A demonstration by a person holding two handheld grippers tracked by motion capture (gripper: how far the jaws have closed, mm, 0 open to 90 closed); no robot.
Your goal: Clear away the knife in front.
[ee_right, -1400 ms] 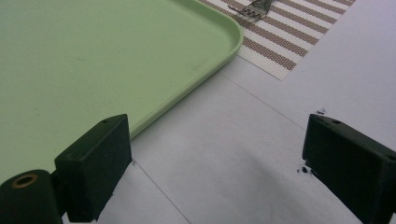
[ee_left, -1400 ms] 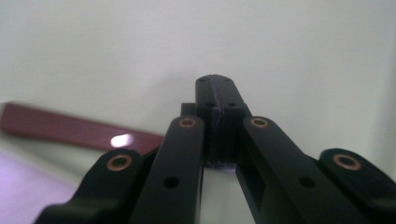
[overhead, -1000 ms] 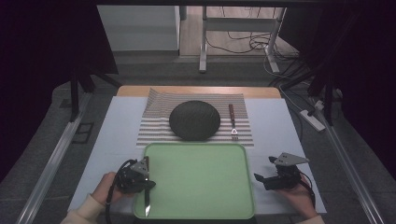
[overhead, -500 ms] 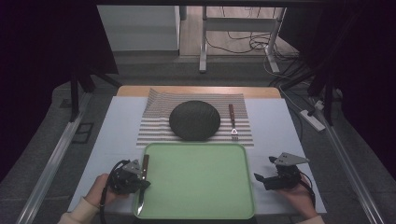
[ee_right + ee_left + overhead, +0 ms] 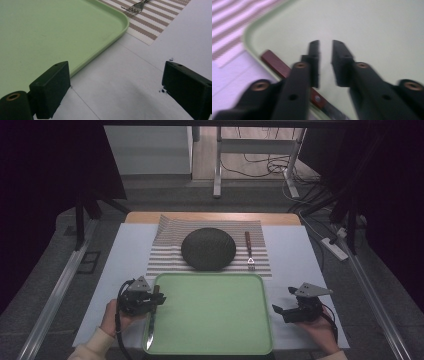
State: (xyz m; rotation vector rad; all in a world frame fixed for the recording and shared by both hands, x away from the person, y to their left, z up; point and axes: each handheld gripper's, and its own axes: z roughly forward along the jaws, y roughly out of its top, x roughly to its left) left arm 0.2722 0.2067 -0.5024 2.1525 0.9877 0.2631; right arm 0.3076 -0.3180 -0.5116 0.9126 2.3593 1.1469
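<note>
- Two hand-held grippers sit at the near corners of the bench (image 5: 300, 250), one on each side of a pale green tray (image 5: 215, 310).
- Left hand-held gripper (image 5: 157, 298) hovers over the tray's left edge; its jaws have just been opening and now stand a narrow gap apart with nothing between them.
- A table knife (image 5: 150, 330) lies inside the tray along that left rim, its reddish wooden handle (image 5: 275, 63) towards the striped placemat (image 5: 167, 255) and the steel blade pointing at the person.
- In the left gripper view the handle passes just under the left jaw, apart from the pads.
- Right hand-held gripper (image 5: 276, 310) rests on the white bench cover beside the tray's right edge, jaws spread wide and empty.
- Farther off, a dark round bowl-like thing (image 5: 208, 248) sits upside down on the placemat, with a wooden-handled fork (image 5: 248, 251) just beside it on the right.
- Likely handling of the knife: light and stiff, with a slick blade that would slide between pads; the flat-sided wooden handle gives the surer hold.
- Because the knife lies against the rim, a pinch across the handle from above looks best, one jaw slipping in between handle and rim.
</note>
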